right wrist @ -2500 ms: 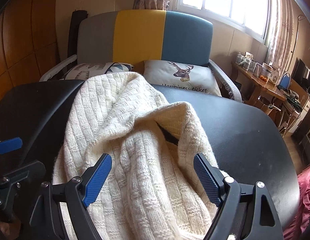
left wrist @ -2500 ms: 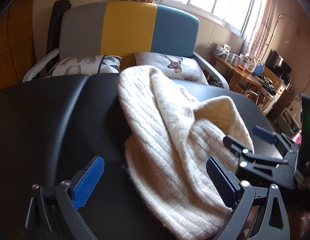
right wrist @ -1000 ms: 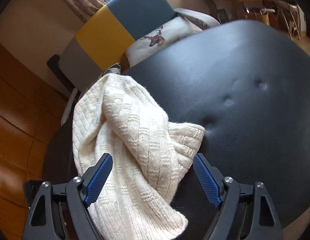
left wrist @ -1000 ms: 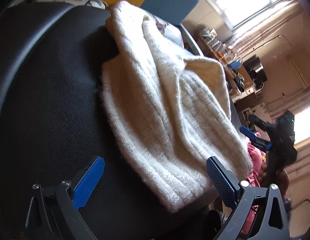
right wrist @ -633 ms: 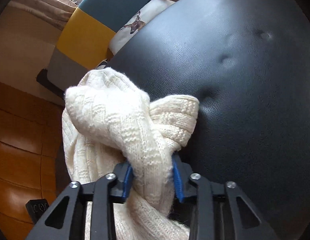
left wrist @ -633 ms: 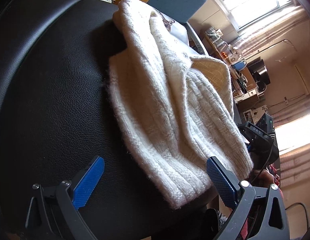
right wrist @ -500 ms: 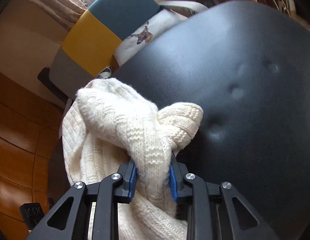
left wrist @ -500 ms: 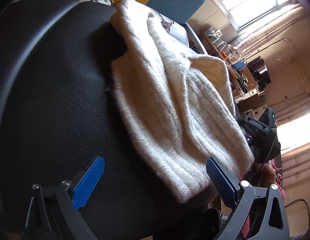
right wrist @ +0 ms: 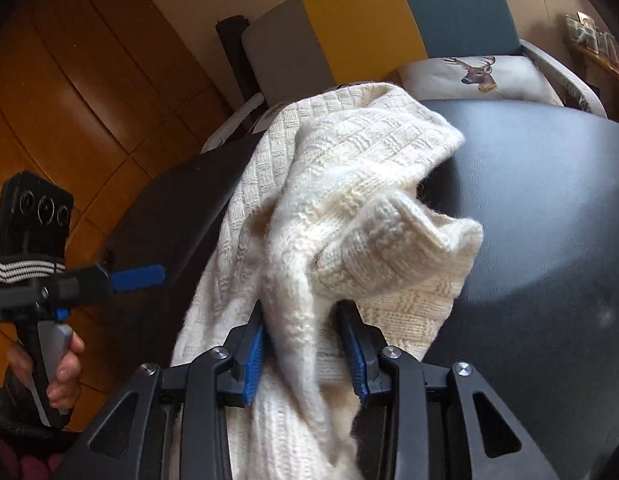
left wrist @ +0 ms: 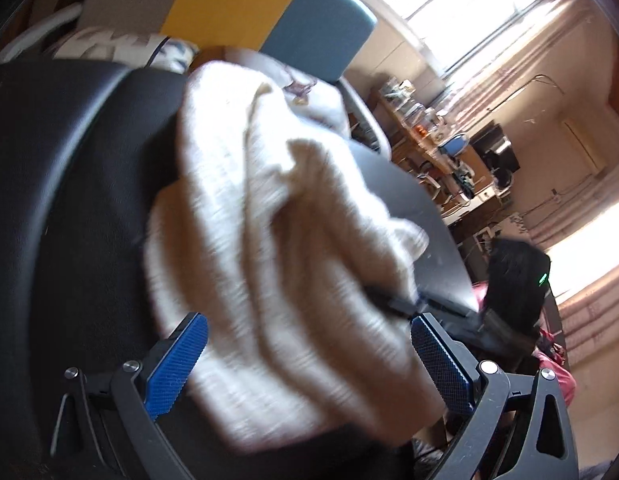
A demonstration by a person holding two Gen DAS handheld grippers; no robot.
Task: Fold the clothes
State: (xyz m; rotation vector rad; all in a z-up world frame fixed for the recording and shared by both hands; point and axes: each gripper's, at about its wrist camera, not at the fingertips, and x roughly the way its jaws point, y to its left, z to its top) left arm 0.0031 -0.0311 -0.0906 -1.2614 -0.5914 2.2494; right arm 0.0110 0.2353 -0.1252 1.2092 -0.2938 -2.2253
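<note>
My right claw grips a bunched fold of the cream knitted sweater; its jaws just eased slightly. My left claw gapes wide over the sweater's near edge. Right of the sweater, the black padded desk lies bare.

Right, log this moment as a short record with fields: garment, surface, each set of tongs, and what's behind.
garment: cream knit sweater, bunched, lying on the surface
surface: black padded table
right tongs: shut on a fold of the sweater; jaws have just eased slightly wider, knit between the pads
left tongs: open, blue pads either side of the sweater's near end, not pressing it
left hand: grips the left tongs' handle
behind: grey, yellow and blue chair with a deer-print cushion
</note>
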